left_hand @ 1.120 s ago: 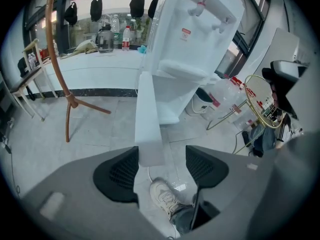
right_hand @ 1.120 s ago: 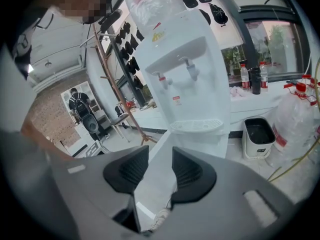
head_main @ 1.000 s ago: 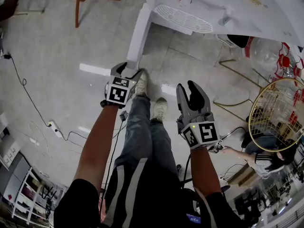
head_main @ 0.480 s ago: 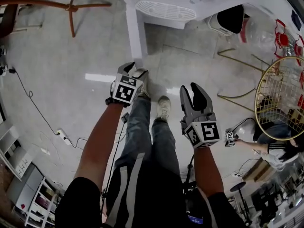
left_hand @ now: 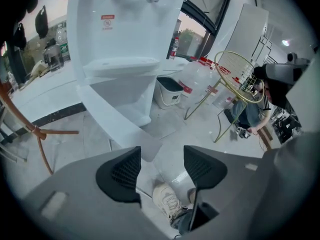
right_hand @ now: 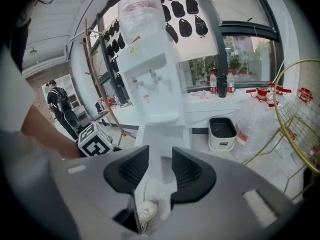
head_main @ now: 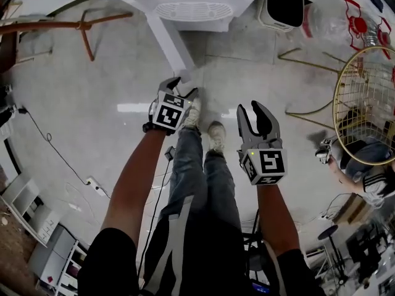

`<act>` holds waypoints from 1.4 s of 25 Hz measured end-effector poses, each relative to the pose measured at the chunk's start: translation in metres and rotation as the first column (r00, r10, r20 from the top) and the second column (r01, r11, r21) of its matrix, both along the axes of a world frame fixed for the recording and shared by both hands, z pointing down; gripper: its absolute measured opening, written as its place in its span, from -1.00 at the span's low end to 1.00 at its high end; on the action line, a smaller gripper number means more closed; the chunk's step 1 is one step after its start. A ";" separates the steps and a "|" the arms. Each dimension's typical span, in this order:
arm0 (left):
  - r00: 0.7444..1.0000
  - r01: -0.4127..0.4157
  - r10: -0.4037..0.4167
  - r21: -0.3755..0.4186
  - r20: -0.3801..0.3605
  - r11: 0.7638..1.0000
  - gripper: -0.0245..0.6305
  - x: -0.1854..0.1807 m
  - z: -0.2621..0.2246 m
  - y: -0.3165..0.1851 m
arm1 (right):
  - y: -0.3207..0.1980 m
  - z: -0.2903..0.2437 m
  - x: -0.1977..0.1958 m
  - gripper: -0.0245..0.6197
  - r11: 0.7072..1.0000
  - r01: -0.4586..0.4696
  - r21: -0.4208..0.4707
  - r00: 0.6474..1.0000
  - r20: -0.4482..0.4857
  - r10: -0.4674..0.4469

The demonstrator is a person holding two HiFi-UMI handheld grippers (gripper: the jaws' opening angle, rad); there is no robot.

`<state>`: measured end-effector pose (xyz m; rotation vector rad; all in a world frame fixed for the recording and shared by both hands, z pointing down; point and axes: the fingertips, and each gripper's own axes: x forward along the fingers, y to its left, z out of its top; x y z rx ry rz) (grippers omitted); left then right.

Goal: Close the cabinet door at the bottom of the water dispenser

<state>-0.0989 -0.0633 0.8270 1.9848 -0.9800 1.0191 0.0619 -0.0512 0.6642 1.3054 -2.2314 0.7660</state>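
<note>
Two grippers: both held out low over the floor, ahead of the person's shoes (head_main: 216,134).
left gripper (head_main: 180,86): jaws wide apart and just been closing a little; nothing gripped. The door's free corner shows just ahead of the gap, and the pads do not press on it.
right gripper (head_main: 258,111): jaws partly apart, empty; right of the shoes, well apart from the door.
cabinet door (head_main: 170,45): open, swung out from the base of the water dispenser (right_hand: 152,79); the white panel runs toward the left gripper.
surroundings: black-lined bin (head_main: 284,5) beside the dispenser; gold wire rack (head_main: 364,97) at right.
</note>
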 end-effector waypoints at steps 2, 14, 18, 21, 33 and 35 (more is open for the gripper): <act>1.000 -0.018 0.018 -0.003 -0.008 1.000 -0.08 0.007 -0.001 -0.003 | -0.002 0.006 0.010 -0.47 0.999 -0.043 -0.016 0.999 0.001 0.043; 1.000 -0.002 0.002 0.034 -0.013 0.999 -0.12 -0.014 -0.005 -0.015 | -0.005 0.033 0.012 -0.49 0.986 -0.151 -0.065 0.988 0.001 0.152; 0.999 -0.044 0.045 -0.030 0.007 0.999 -0.12 -0.028 0.011 0.004 | 0.000 0.041 0.003 -0.49 0.986 -0.140 -0.091 0.990 0.001 0.140; 0.997 -0.083 0.083 -0.050 -0.004 0.995 -0.12 -0.025 0.016 0.006 | -0.002 0.043 -0.005 -0.50 0.986 -0.134 -0.100 0.991 0.006 0.136; 0.991 -0.136 0.135 -0.051 -0.025 0.989 -0.12 -0.008 0.023 -0.012 | -0.014 0.052 -0.016 -0.51 0.986 -0.126 -0.108 0.991 0.025 0.129; 0.988 -0.154 0.153 -0.049 -0.020 0.987 -0.12 -0.003 0.027 -0.014 | -0.015 0.053 -0.016 -0.52 0.986 -0.125 -0.107 0.992 0.024 0.128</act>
